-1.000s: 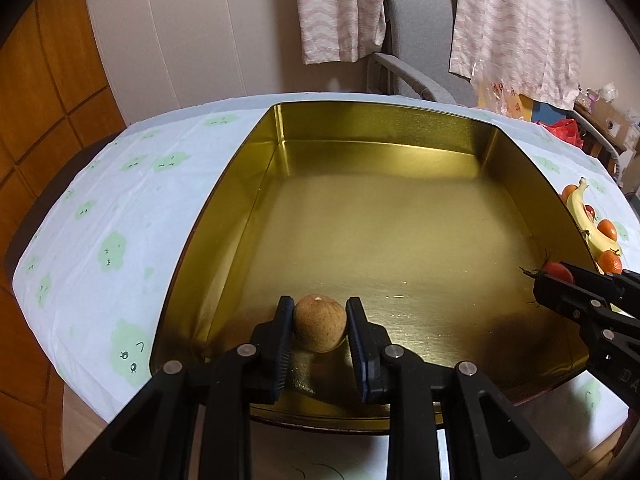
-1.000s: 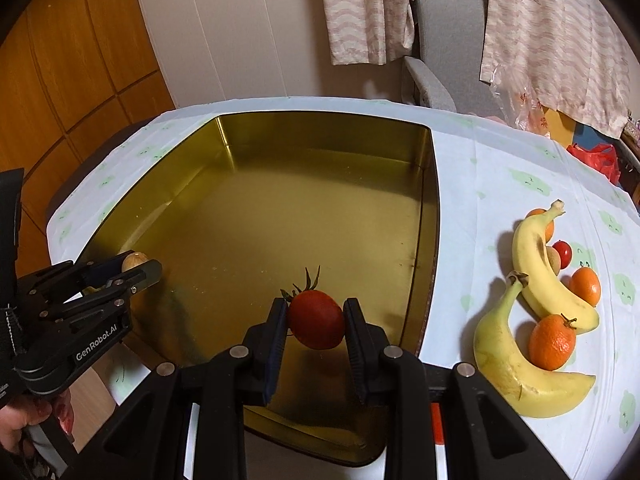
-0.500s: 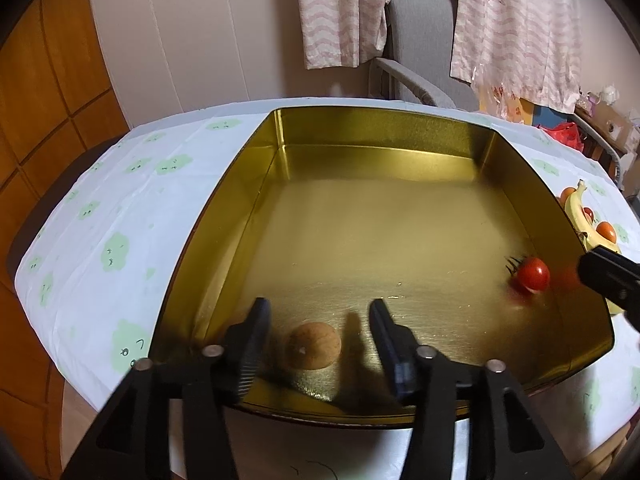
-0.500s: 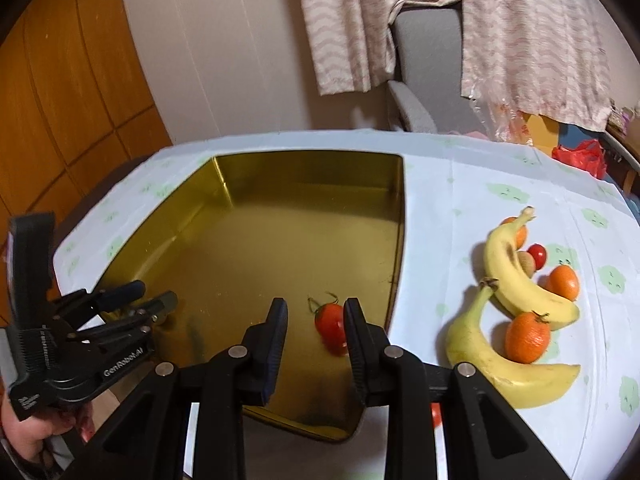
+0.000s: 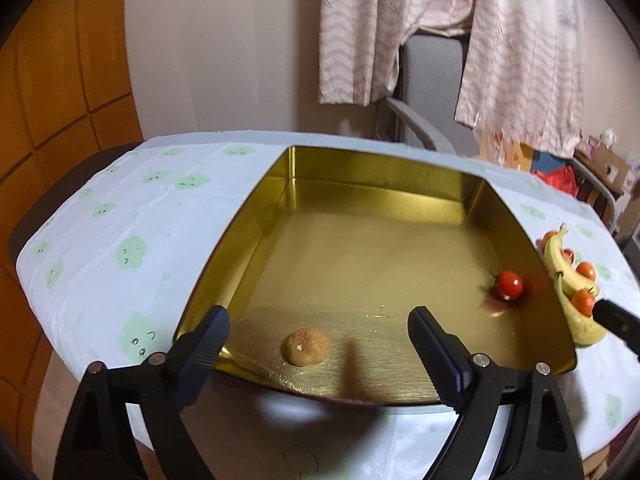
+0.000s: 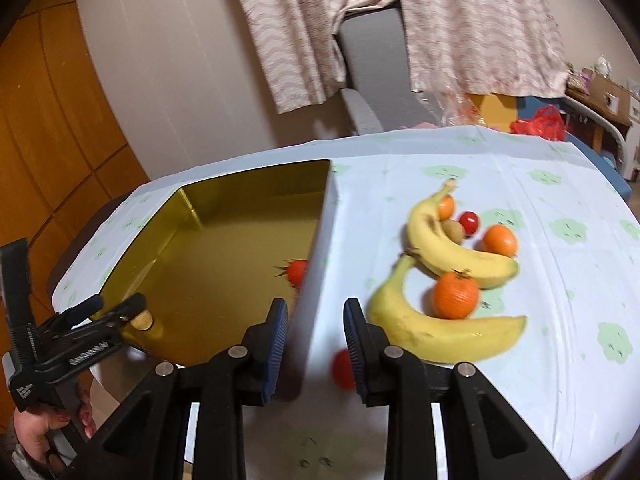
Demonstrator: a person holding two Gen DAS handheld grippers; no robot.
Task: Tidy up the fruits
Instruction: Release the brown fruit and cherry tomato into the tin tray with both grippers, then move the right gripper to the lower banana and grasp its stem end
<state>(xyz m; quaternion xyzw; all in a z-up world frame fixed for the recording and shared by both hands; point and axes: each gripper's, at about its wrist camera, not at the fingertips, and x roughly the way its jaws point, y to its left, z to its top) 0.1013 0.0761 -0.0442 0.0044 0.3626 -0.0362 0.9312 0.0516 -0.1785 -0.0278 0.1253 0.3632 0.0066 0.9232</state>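
A shallow gold-coloured metal tin (image 5: pixel 400 196) with upright walls sits on a table covered by a pale cloth printed with green cloud faces (image 5: pixel 132 216). Two fruits lie on its shiny floor. A small round brown fruit (image 5: pixel 307 346) rests near the front wall, and a small red tomato with a green stalk (image 5: pixel 509 285) lies near the right wall, well apart from it.

The left gripper (image 5: pixel 318 330) hangs at the tin's front edge with its black jaws spread wide and nothing between them; the brown fruit lies on the floor in the gap, touching neither finger. In the right wrist view a hand (image 6: pixel 44 428) holds this tool at the lower left.

The right gripper (image 6: pixel 316 320) is over the tin's right wall, its blue-padded jaws parted and empty, one finger on either side of the wall's line. This view is blurred. A red round thing (image 6: pixel 343 369) shows on the cloth beside the right-hand finger; what it is cannot be told.

To the right of the tin, on the cloth, lies the rest of the fruit: two yellow bananas (image 6: pixel 444 330), three small oranges (image 6: pixel 456 295), a second red tomato (image 6: pixel 469 222) and a small greenish-brown fruit (image 6: pixel 454 229), clustered and mostly touching.

Behind the table stand a grey chair (image 5: pixel 432 92) and hanging pink patterned garments (image 5: pixel 360 28).
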